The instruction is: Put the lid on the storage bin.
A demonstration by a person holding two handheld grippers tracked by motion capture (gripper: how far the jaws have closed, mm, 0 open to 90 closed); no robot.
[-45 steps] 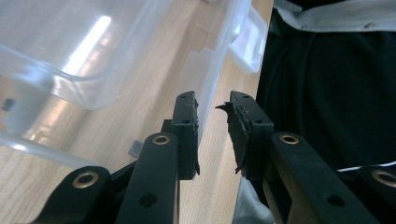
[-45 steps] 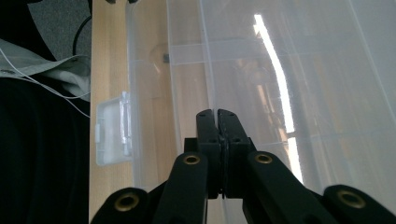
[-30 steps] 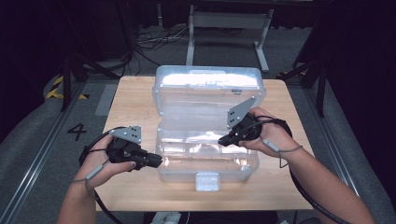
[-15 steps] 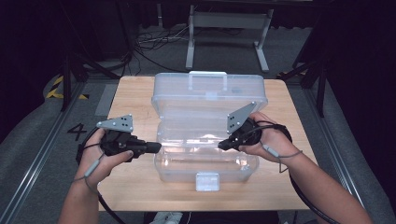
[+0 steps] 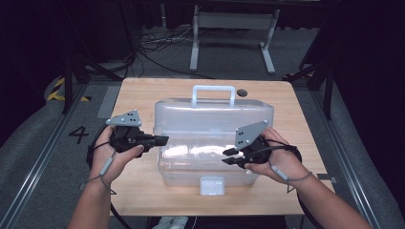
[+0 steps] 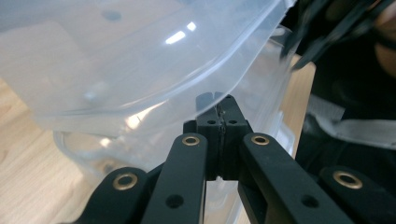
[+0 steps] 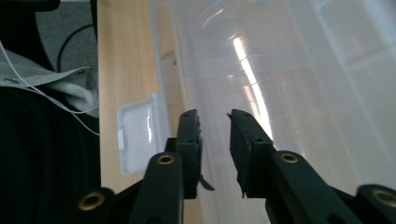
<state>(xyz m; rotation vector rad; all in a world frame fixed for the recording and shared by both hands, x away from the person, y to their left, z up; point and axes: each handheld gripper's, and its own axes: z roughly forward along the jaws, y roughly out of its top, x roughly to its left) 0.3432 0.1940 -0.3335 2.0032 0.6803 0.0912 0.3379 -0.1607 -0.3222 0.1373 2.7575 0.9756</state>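
The left gripper (image 6: 219, 122) is clenched empty beside the clear box (image 5: 212, 143); the right gripper (image 7: 214, 128), jaws just opening, grips nothing; the lid's (image 5: 213, 116) seating is unclear.

One clear plastic box (image 5: 210, 138) with one latch (image 5: 212, 185) and one handle (image 5: 213, 94), one table (image 5: 143, 191), two grippers.

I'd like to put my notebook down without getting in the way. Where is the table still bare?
The table is bare along its far edge behind the clear plastic box, and in strips either side of it. The near edge is crowded: the left gripper, the right gripper and the box's latch sit there.
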